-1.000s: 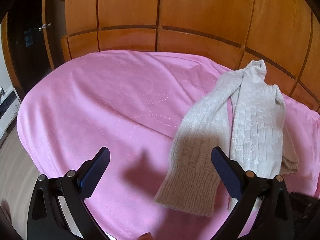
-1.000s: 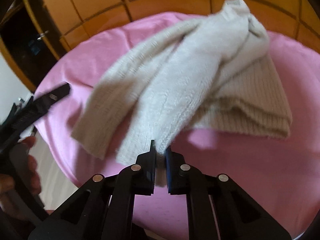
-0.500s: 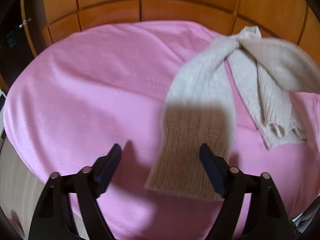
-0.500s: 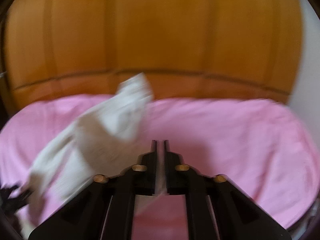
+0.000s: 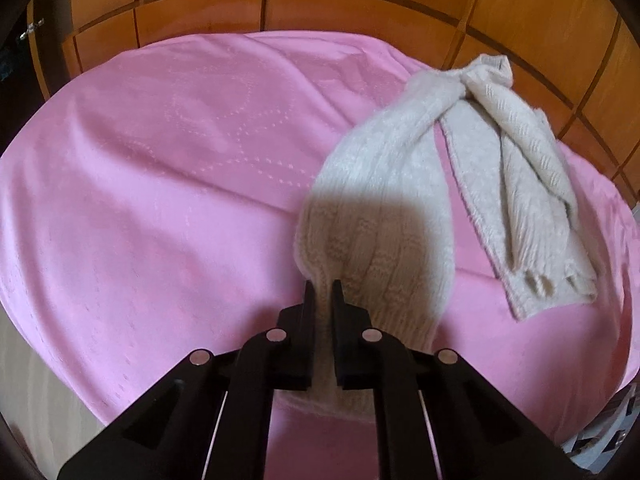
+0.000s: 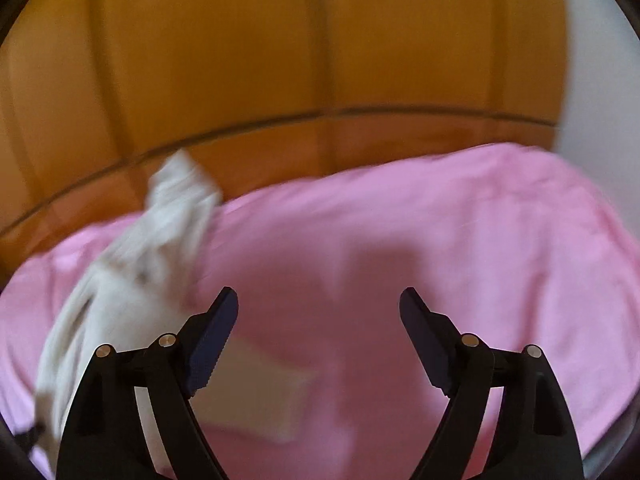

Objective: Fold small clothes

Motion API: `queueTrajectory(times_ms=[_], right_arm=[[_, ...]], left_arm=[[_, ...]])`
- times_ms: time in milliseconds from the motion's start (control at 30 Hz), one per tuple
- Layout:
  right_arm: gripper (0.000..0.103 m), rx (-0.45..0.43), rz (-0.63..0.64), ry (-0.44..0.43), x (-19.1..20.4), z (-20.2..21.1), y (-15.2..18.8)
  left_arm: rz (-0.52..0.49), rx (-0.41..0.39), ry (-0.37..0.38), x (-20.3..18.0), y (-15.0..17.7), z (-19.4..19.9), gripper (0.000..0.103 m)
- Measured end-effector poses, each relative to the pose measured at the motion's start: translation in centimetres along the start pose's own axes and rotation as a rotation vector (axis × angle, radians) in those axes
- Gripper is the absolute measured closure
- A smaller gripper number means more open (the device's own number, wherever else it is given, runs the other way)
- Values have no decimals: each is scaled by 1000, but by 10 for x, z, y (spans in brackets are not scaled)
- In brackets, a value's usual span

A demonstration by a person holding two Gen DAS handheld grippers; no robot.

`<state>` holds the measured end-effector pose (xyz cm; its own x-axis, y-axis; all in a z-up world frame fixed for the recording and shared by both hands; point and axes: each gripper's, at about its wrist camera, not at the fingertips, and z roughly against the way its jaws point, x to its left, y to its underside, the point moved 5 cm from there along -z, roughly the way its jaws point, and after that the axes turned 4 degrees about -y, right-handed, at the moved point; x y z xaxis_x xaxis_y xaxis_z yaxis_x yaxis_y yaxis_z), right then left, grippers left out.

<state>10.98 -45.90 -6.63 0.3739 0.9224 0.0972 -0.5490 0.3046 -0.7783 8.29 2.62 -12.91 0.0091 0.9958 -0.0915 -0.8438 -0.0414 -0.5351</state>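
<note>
A cream knitted garment [image 5: 404,184] lies on the pink cloth [image 5: 168,168], bunched at the far right, with two long legs running toward me. My left gripper [image 5: 322,288] is shut on the ribbed cuff of the near leg. The other leg [image 5: 528,216] lies flat to the right. In the blurred right wrist view the garment [image 6: 132,280] shows at the left. My right gripper [image 6: 318,304] is open and empty over the pink cloth [image 6: 440,232], with a cuff end [image 6: 256,392] just below its left finger.
The pink cloth covers a table that stands against orange-brown wooden cabinet panels [image 5: 360,0]. A dark gap [image 5: 16,60] lies at the far left. Pale floor [image 5: 36,380] shows below the cloth's near left edge.
My left gripper has moved in and shut on the near cuff. My right gripper has let go of the other leg, opened, and swung right. That leg now lies flat.
</note>
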Motion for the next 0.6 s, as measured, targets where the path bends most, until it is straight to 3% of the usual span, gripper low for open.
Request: queueTrajectory(times_ms=[167, 267, 333, 400, 467, 500, 600], right_arm=[[21, 151, 132, -217, 95, -26, 50], [21, 183, 224, -243, 140, -36, 70], [23, 200, 293, -210, 162, -47, 79], [48, 207, 338, -180, 171, -60, 83], [92, 233, 354, -154, 173, -72, 81], [98, 228, 345, -140, 169, -72, 78], [98, 154, 299, -113, 145, -54, 52]], left_arm=[[48, -76, -29, 25, -30, 15, 97], [94, -119, -65, 53, -58, 17, 97], [100, -152, -109, 70, -74, 15, 97], [113, -166, -146, 86, -94, 8, 98], [124, -176, -194, 100, -113, -2, 98], [127, -179, -216, 104, -119, -6, 98], [146, -193, -279, 113, -135, -11, 92]])
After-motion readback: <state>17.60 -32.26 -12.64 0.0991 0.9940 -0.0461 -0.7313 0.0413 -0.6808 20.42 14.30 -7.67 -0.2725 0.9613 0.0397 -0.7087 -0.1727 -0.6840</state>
